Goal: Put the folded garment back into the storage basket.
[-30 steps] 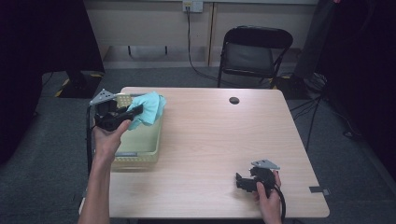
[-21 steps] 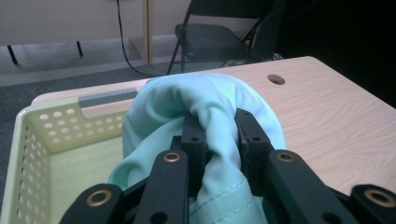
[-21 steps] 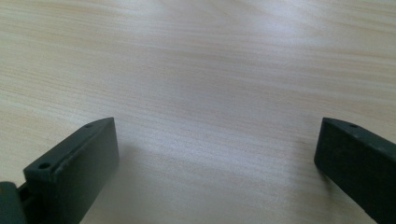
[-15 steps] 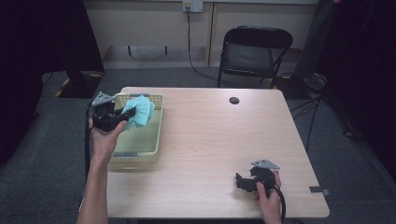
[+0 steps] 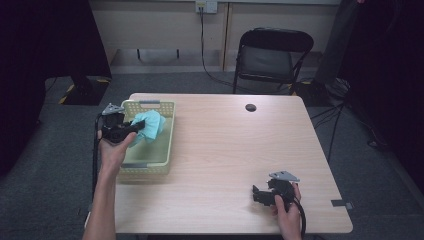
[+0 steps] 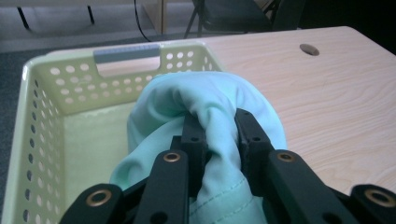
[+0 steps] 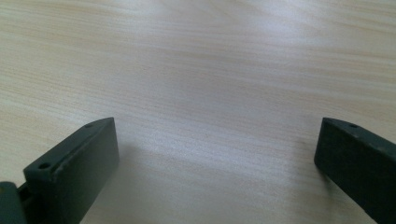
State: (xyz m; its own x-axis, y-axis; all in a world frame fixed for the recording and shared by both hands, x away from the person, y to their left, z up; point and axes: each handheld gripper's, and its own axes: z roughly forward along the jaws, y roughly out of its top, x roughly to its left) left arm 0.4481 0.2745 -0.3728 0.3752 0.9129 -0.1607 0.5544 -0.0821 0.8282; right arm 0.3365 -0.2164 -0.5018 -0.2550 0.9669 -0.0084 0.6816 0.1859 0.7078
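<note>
A pale teal cloth [image 5: 149, 127] hangs bunched over the pale yellow perforated basket [image 5: 159, 156] at the table's left side. My left gripper [image 5: 136, 127] is shut on the cloth [image 6: 210, 105], its black jaws pinching a fold above the basket [image 6: 42, 107]. Near the table's front right, my right gripper [image 5: 257, 194] rests low on the wood, held by a hand. Its jaws stand wide apart in the right gripper view, my right gripper [image 7: 217, 149] holding nothing over bare tabletop.
The light wooden table [image 5: 235, 145] has a dark round cable hole [image 5: 250, 107] near its far edge. A black folding chair [image 5: 270, 60] stands behind the table. Cables trail on the grey floor at the right. Dark curtains flank both sides.
My left gripper carried the teal cloth down and toward the near side, over the basket's inside. The right gripper stayed still.
</note>
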